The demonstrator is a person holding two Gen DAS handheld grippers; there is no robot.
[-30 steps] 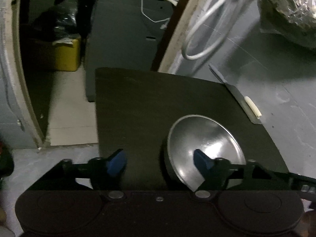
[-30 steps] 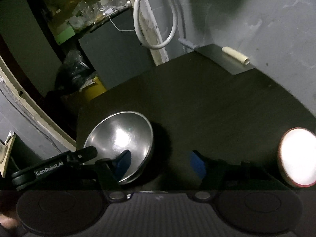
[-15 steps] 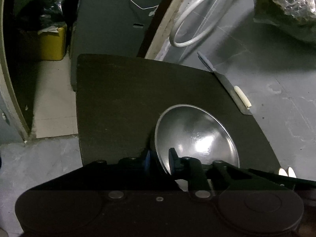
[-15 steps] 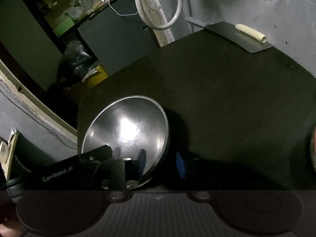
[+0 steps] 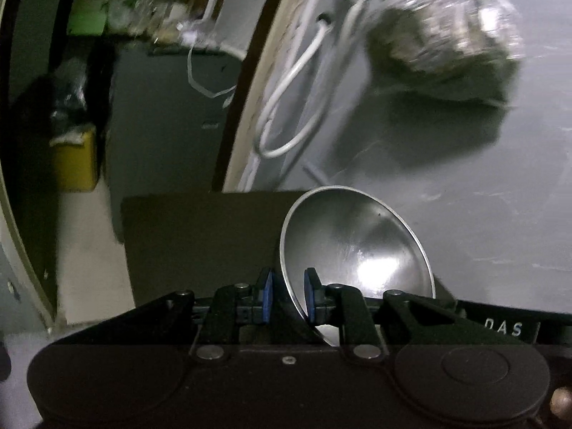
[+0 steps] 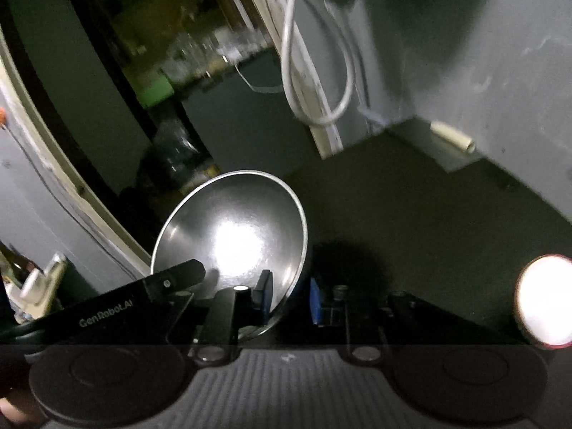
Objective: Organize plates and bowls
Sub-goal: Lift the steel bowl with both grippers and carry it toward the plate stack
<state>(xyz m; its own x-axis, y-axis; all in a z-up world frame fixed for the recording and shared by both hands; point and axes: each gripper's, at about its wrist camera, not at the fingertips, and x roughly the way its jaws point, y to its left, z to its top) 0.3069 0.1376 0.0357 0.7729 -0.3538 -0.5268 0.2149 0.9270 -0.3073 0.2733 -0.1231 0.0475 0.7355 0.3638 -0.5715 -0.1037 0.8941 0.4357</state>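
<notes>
The dark table (image 6: 429,214) spreads ahead of both pairs of fingers. The steel bowl (image 5: 357,250) tilts between them, its rim pinched by the left gripper (image 5: 287,300). The right gripper (image 6: 289,300) is closing on the opposite rim. A white plate (image 6: 543,304) lies far right.

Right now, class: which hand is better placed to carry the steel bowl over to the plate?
Probably the right: the right gripper, jaws closing on the steel bowl, has the plate on its side. The left gripper grips the other side.
</notes>
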